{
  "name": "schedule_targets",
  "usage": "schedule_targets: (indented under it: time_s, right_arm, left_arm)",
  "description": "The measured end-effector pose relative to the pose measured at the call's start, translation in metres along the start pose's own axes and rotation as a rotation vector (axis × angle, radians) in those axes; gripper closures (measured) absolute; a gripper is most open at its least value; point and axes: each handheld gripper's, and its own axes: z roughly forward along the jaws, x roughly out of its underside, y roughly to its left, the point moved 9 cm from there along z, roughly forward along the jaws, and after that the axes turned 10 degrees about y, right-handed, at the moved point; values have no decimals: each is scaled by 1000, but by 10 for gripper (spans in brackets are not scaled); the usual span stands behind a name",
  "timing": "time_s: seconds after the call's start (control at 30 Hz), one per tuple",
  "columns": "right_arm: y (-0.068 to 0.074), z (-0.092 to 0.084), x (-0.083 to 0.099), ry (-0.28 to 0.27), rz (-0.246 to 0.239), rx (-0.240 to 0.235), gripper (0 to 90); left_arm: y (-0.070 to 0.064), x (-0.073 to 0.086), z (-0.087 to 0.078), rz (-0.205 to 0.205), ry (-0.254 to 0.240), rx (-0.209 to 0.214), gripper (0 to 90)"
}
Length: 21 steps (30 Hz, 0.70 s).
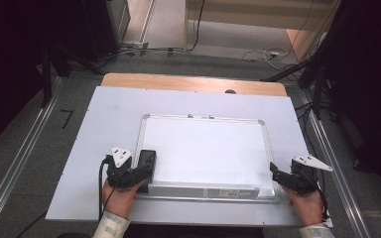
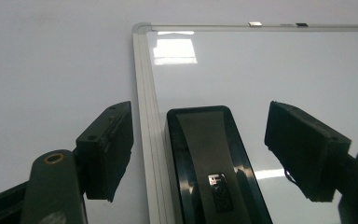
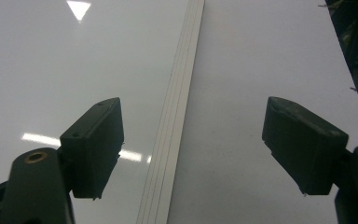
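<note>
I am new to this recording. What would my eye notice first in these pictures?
First the whiteboard, lying flat in the middle of the table. Next the black eraser at its left edge, between the open jaws of the left gripper, which do not touch it. The right gripper, open, straddles the right frame.

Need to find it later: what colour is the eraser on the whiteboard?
Black, with a grey strip on top; eraser shows best in left gripper view.

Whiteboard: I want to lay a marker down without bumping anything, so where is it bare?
The whiteboard is bare from its top frame down its middle to the right frame. Crowded spots: the near left corner, where the eraser lies between the left gripper's open jaws, and the right edge by the right gripper.
</note>
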Motion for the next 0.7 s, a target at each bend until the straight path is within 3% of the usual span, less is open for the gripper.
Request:
schedule_targets:
  time_s: [0.07,0.17,0.5,0.7]
  right_arm:
    - [0,0,0,-1,0,-1,193]
    - [0,0,0,-2,1,-1,193]
    - [0,0,0,1,1,3,193]
    - [0,0,1,1,1,3,192]
  left_arm:
    - [1,-1,0,14,11,15,221]
    - [5,-6,-4,32,-15,8,218]
    - [22,-9,-8,16,-9,15,212]
    - [28,-8,-8,29,-7,10,212]
